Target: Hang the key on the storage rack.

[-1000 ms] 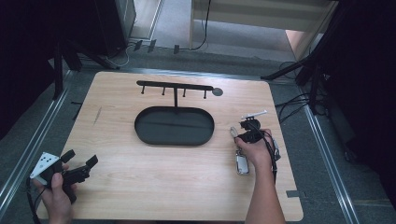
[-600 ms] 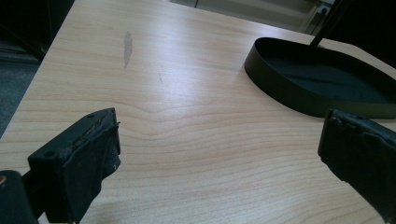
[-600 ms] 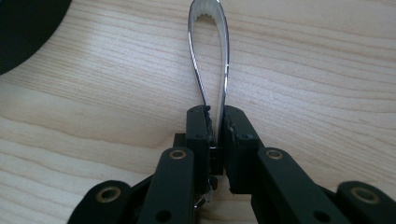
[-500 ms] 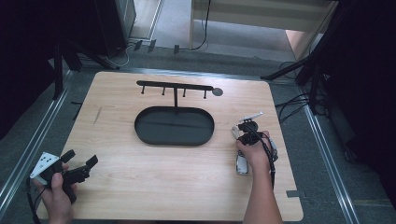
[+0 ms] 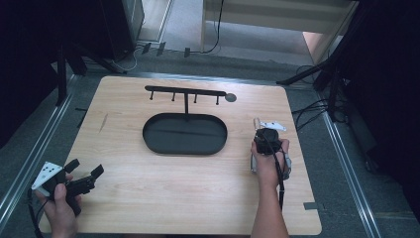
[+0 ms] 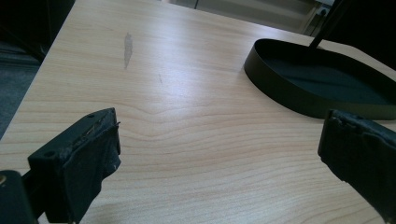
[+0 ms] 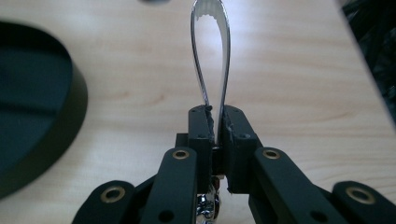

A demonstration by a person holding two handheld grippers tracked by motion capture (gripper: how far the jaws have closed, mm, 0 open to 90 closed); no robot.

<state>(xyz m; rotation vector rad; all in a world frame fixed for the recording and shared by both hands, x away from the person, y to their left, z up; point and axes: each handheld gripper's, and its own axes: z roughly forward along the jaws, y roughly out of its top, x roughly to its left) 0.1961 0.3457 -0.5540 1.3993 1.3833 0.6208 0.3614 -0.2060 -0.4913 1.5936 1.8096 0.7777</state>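
High view: right gripper (image 5: 261,130) over the table (image 5: 148,198) to the right of the black oval tray (image 5: 184,134); left gripper (image 5: 85,171) at the near left corner, jaws spread.
Right gripper view: jaws pinch the metal tongs (image 7: 212,56), whose arms are squeezed together at the grip, bowed apart beyond, toothed tips meeting, gripping nothing.

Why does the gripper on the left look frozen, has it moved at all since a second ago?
No. The left gripper sits at the same spot near the table's front left corner, equally far from the black tray.
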